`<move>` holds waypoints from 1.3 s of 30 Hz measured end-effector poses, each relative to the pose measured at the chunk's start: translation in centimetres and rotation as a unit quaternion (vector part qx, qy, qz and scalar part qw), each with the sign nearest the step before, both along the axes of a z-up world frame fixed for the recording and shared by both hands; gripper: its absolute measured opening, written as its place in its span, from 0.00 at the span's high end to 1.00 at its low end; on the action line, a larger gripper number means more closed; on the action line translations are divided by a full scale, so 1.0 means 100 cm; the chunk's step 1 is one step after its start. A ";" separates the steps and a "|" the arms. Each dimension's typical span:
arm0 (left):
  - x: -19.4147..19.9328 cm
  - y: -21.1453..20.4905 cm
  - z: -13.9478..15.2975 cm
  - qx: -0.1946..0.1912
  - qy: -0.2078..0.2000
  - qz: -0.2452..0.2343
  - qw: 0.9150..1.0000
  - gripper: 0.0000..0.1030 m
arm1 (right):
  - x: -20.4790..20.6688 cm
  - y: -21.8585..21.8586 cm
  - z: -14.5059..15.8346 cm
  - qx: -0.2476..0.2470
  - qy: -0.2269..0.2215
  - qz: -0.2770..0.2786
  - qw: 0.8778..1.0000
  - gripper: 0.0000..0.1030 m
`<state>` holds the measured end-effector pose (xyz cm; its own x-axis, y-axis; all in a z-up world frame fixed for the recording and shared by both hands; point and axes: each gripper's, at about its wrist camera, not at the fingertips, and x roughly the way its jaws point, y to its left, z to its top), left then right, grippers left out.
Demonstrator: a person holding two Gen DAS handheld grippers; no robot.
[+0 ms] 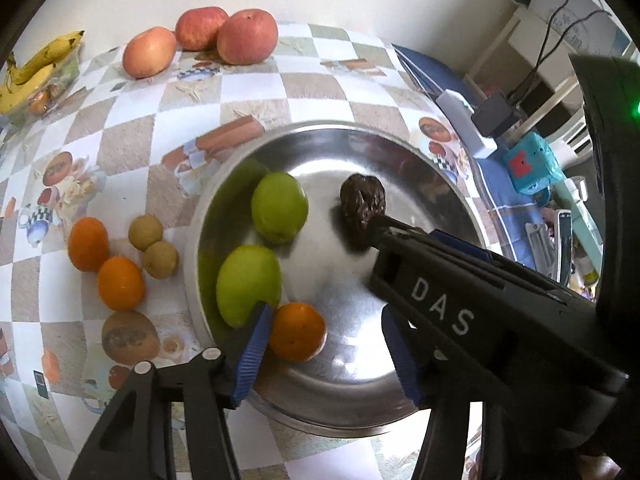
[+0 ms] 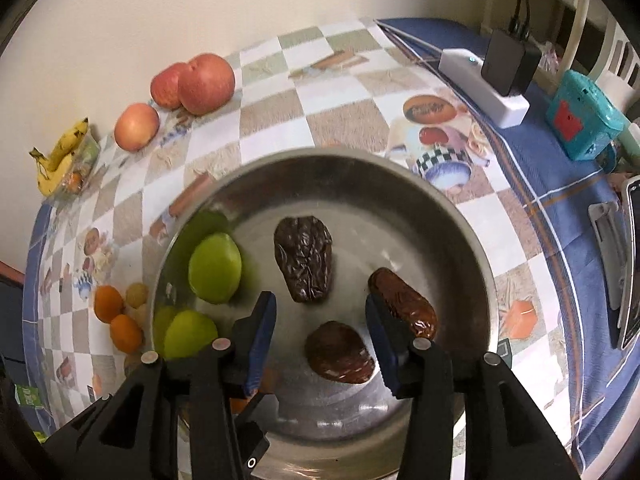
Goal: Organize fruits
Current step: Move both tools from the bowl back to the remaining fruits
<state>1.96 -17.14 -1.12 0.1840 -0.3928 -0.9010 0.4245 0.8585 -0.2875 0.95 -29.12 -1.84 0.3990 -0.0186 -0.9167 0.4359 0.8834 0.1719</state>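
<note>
A steel bowl [image 1: 420, 168] [image 2: 460, 216] holds two green fruits [image 1: 280, 206] [image 2: 215, 268], an orange [image 1: 297, 331] and three dark dates [image 2: 304, 258]. My left gripper [image 1: 328, 344] is open above the bowl, with the orange just inside its left finger. My right gripper [image 2: 320, 334] is open over the bowl, above one date [image 2: 340, 354]; its body [image 1: 460, 300] crosses the left wrist view and hides two dates there. On the table lie two oranges [image 1: 88, 244], two small brown fruits [image 1: 146, 232], three apples [image 1: 248, 36] [image 2: 206, 82] and bananas [image 1: 36, 64] [image 2: 60, 156].
The checkered tablecloth [image 1: 132, 148] [image 2: 340, 120] meets the wall at the back. At right lie a white power strip [image 2: 484, 88] with a black charger [image 2: 510, 64] and a teal box [image 2: 584, 120]. The bananas rest on a clear container [image 1: 48, 88].
</note>
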 end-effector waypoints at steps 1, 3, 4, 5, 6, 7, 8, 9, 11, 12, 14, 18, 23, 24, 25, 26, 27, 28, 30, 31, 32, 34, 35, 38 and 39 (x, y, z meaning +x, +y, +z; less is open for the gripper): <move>0.001 0.003 0.002 -0.003 0.000 0.002 1.000 0.39 | 0.000 0.000 0.002 -0.001 -0.003 -0.001 1.000 0.53; 0.004 0.007 0.004 -0.009 0.002 0.008 1.000 0.38 | 0.000 -0.001 0.004 -0.003 -0.009 -0.005 1.000 0.53; 0.006 0.009 0.005 -0.011 0.004 0.012 1.000 0.38 | 0.000 -0.002 0.005 -0.002 -0.012 -0.007 1.000 0.53; 0.008 0.012 0.006 -0.013 0.005 0.017 1.000 0.38 | -0.001 -0.002 0.006 -0.002 -0.015 -0.010 1.000 0.53; 0.009 0.013 0.005 -0.014 0.006 0.021 1.000 0.38 | -0.001 -0.003 0.007 -0.002 -0.017 -0.012 1.000 0.53; 0.011 0.017 0.006 -0.016 0.007 0.026 1.000 0.38 | -0.002 -0.005 0.008 -0.001 -0.020 -0.016 1.000 0.53; 0.013 0.020 0.006 -0.018 0.009 0.032 0.999 0.38 | -0.002 -0.006 0.008 -0.001 -0.022 -0.019 1.000 0.53; 0.015 0.024 0.006 -0.022 0.011 0.039 0.999 0.38 | -0.003 -0.007 0.010 -0.001 -0.024 -0.022 0.999 0.53; 0.020 0.033 0.007 -0.027 0.013 0.055 0.998 0.38 | -0.004 -0.009 0.010 0.001 -0.025 -0.025 0.999 0.53; 0.022 0.035 0.006 -0.024 0.012 0.061 0.998 0.37 | -0.003 -0.008 0.009 0.001 -0.025 -0.025 0.999 0.53; 0.027 0.044 0.007 -0.023 0.007 0.080 0.997 0.37 | -0.003 -0.008 0.009 0.006 -0.027 -0.025 0.999 0.53; 0.036 0.064 0.006 -0.037 0.013 0.115 0.993 0.37 | -0.002 -0.005 0.009 0.005 -0.025 -0.019 0.999 0.54; 0.048 0.093 0.006 -0.047 0.016 0.164 0.985 0.37 | 0.001 0.003 0.008 0.002 -0.021 -0.007 1.000 0.54; 0.050 0.098 0.007 -0.049 0.016 0.172 0.984 0.37 | 0.001 0.004 0.008 0.001 -0.021 -0.004 1.000 0.54; 0.053 0.105 0.007 -0.052 0.016 0.182 0.982 0.37 | 0.003 0.008 0.008 -0.001 -0.020 0.003 1.000 0.54; 0.055 0.112 0.008 -0.053 0.015 0.192 0.980 0.37 | 0.004 0.010 0.008 -0.002 -0.019 0.006 1.000 0.54; 0.057 0.117 0.009 -0.052 0.013 0.200 0.978 0.37 | 0.005 0.013 0.008 -0.005 -0.019 0.012 1.000 0.54; 0.059 0.123 0.010 -0.051 0.010 0.209 0.977 0.37 | 0.007 0.018 0.009 -0.008 -0.019 0.019 1.000 0.54; 0.062 0.134 0.010 -0.049 0.005 0.225 0.973 0.37 | 0.009 0.024 0.010 -0.013 -0.019 0.028 0.999 0.54; 0.064 0.139 0.011 -0.048 0.003 0.233 0.971 0.37 | 0.010 0.028 0.011 -0.016 -0.018 0.034 0.999 0.54; 0.065 0.144 0.011 -0.048 0.002 0.241 0.969 0.37 | 0.011 0.032 0.011 -0.019 -0.018 0.042 0.999 0.54; 0.068 0.155 0.010 -0.049 0.001 0.256 0.966 0.37 | 0.013 0.039 0.012 -0.023 -0.018 0.053 0.998 0.54; 0.069 0.158 0.010 -0.050 0.002 0.260 0.964 0.37 | 0.013 0.041 0.012 -0.024 -0.018 0.056 0.998 0.54; 0.070 0.167 0.008 -0.056 0.007 0.272 0.961 0.37 | 0.015 0.048 0.013 -0.029 -0.017 0.067 0.997 0.54; 0.070 0.168 0.008 -0.056 0.008 0.274 0.960 0.37 | 0.016 0.049 0.013 -0.030 -0.017 0.068 0.997 0.54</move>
<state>8.93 -0.31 -0.35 0.3780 -0.3355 -0.8629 -0.0873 0.9150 -0.3940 2.51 -24.21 -0.58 0.4320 -0.0161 -0.9018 0.3062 0.9431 0.1298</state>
